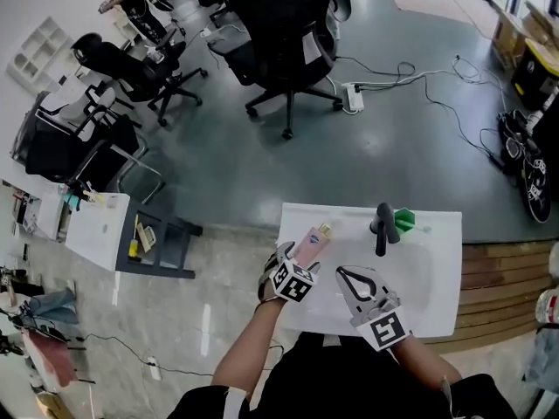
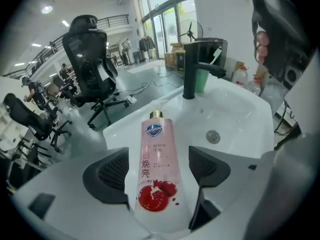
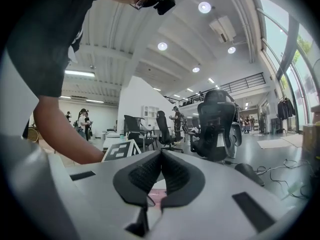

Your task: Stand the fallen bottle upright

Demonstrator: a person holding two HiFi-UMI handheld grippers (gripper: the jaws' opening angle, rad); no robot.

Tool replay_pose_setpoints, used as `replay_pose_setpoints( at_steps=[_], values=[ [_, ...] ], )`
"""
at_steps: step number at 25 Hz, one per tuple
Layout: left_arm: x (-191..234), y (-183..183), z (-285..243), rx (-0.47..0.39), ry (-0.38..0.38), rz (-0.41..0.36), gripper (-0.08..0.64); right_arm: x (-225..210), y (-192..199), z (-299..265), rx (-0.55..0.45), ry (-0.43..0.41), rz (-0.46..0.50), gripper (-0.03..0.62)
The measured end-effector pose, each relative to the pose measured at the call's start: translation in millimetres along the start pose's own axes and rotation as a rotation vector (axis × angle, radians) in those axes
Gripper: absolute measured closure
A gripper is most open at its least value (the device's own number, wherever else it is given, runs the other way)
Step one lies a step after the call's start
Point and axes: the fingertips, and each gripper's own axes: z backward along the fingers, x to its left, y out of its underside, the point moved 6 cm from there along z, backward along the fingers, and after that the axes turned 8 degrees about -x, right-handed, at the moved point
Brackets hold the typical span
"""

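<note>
Lying on its side along left rim of white sink (image 1: 437,234): 1 pink bottle (image 2: 154,154), gold cap toward far side, pomegranate print at near end. Left gripper (image 2: 158,165): 2 jaws spread wide, 1 each side of bottle's near half, gap showing at right pad, not clamped. Right gripper (image 3: 161,155): jaws pressed together, nothing between, above near part of basin, right of bottle. Black faucet (image 1: 382,227) at far rim; green cup (image 1: 404,220) just beside, right. Office chair (image 1: 288,33) on floor beyond.
</note>
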Motion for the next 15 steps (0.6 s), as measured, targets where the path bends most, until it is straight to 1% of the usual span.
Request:
replay_pose_setpoints(
  at_steps=[1,3,4,6,10,15],
  values=[
    [1.5,0.5,-7.1,0.024,0.001,-0.019,0.184,-3.7,1.3,-1.2,0.007,0.015,0.000,0.577],
    [3.3,3.3,-19.2,0.066,0.011,-0.042,0.184,-7.7,9.4,-1.0,0.102,-0.001,0.050,0.577],
    [3.6,3.8,-24.8,0.081,0.023,-0.044,0.184,-9.2,12.4,-1.4,0.139,-0.007,0.067,0.577],
    [6.2,1.2,-34.2,0.096,0.038,-0.046,0.184,-12.8,15.9,-3.1,0.178,-0.008,0.082,0.577],
    [12.7,-2.1,-48.0,0.101,0.062,-0.032,0.184,-18.6,22.3,-5.8,0.209,0.007,0.089,0.577],
    [10.8,4.1,-64.4,0.150,0.114,0.014,0.184,-27.4,28.4,-5.4,0.228,0.026,0.078,0.577]
  ],
)
